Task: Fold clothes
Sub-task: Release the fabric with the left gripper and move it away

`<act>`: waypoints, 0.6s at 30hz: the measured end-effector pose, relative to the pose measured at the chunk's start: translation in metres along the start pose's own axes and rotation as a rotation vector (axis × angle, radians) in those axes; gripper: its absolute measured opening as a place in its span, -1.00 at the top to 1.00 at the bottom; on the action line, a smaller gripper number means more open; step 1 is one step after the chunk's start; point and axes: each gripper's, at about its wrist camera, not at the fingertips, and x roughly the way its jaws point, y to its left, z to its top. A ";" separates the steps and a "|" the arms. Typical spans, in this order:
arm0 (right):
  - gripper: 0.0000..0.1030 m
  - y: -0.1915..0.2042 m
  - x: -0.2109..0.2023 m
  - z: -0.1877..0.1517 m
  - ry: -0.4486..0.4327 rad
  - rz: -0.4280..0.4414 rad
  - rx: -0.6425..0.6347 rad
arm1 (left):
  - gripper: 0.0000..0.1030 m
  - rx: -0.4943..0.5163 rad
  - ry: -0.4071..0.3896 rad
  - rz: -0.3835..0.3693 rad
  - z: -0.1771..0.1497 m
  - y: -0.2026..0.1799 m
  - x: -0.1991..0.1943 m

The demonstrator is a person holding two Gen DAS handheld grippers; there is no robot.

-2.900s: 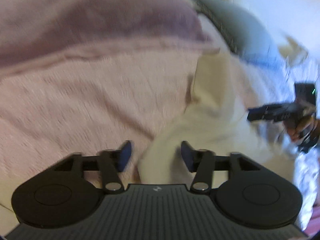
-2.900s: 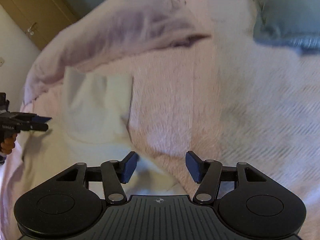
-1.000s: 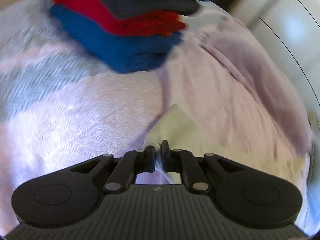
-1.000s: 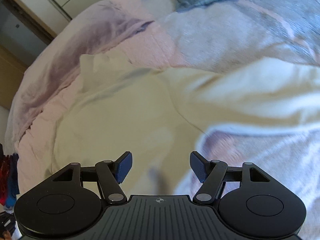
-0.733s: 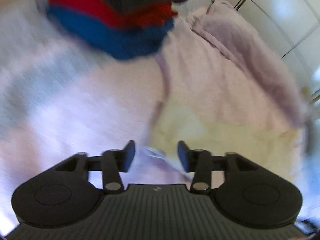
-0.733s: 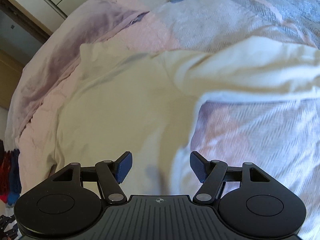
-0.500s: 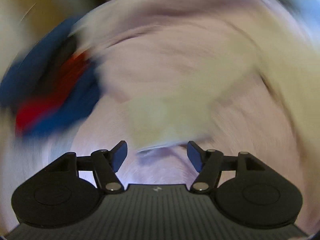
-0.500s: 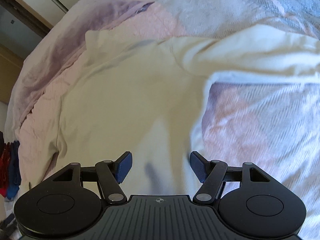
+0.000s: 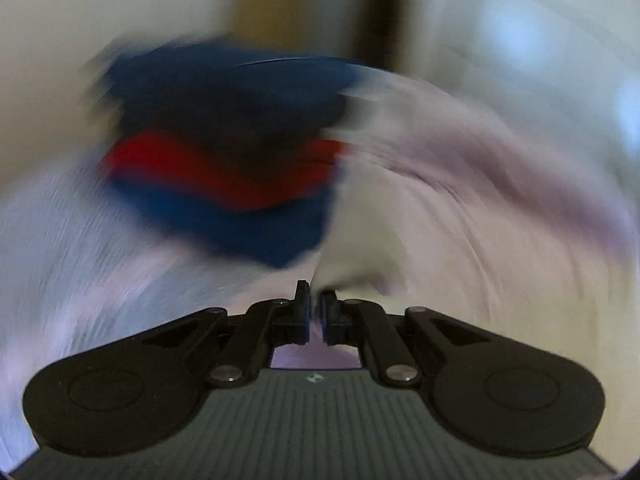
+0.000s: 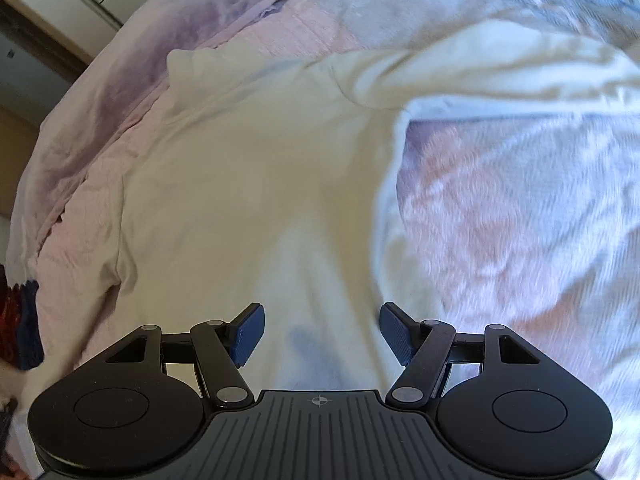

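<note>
A cream garment lies spread across the pink blanket of the bed, body flat, one sleeve reaching toward the right edge and the other bunched toward the far left. No fold is made in it yet, so this piece looks barely begun. The left gripper has its fingers together, clamped on a pale bit of cloth that looks like an edge of the garment; heavy blur in the left wrist view keeps this uncertain. The right gripper hovers over the garment's near end with fingers apart, holding nothing. A stack of folded clothes, blue, red and dark, sits near the bed's left edge, which suggests several pieces are done. Folding the sleeves and body remains.
</note>
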 end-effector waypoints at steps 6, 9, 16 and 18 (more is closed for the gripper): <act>-0.31 -0.013 -0.018 -0.019 -0.017 -0.028 0.000 | 0.58 -0.172 0.104 0.142 -0.015 0.051 0.032; -0.31 -0.020 -0.027 -0.028 -0.025 -0.041 0.000 | 0.50 -0.315 0.117 0.130 -0.017 0.054 0.015; -0.31 -0.072 -0.075 -0.068 -0.045 -0.079 0.094 | 0.45 -0.003 0.490 -0.292 -0.080 -0.012 -0.050; -0.31 -0.089 -0.086 -0.085 -0.032 -0.080 0.124 | 0.42 0.082 0.628 -0.423 -0.113 -0.039 -0.062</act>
